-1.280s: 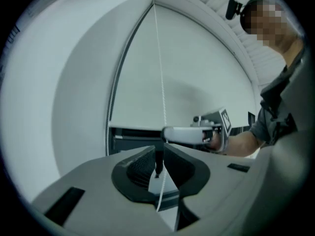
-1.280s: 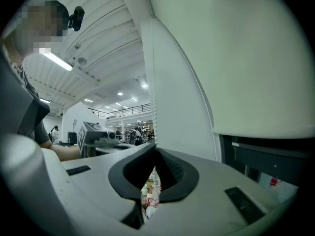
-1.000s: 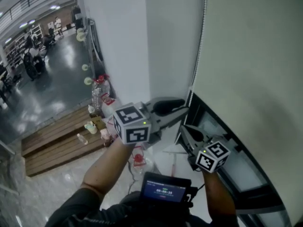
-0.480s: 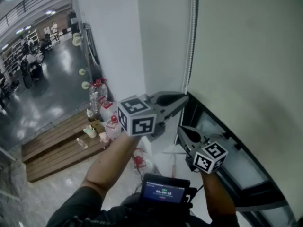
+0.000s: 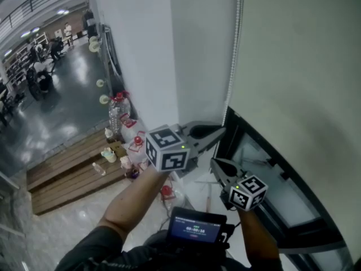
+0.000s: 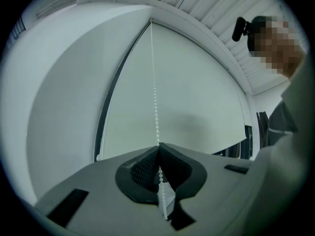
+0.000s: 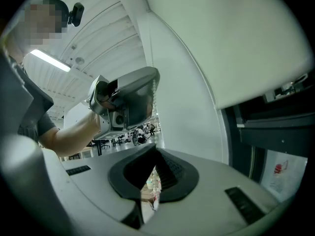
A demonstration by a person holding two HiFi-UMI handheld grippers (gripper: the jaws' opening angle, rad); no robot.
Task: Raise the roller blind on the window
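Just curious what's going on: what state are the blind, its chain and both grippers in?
Blind: lowered, a strip of window bare below.
Chain: hanging beside the blind, pinched.
Left gripper: shut on the chain.
Right gripper: shut; whether it holds anything, unclear.

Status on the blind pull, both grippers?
Left gripper shut on bead chain. Right gripper shut just below; chain in it unclear. Blind partly up, glass showing beneath. Nothing blocking chain.
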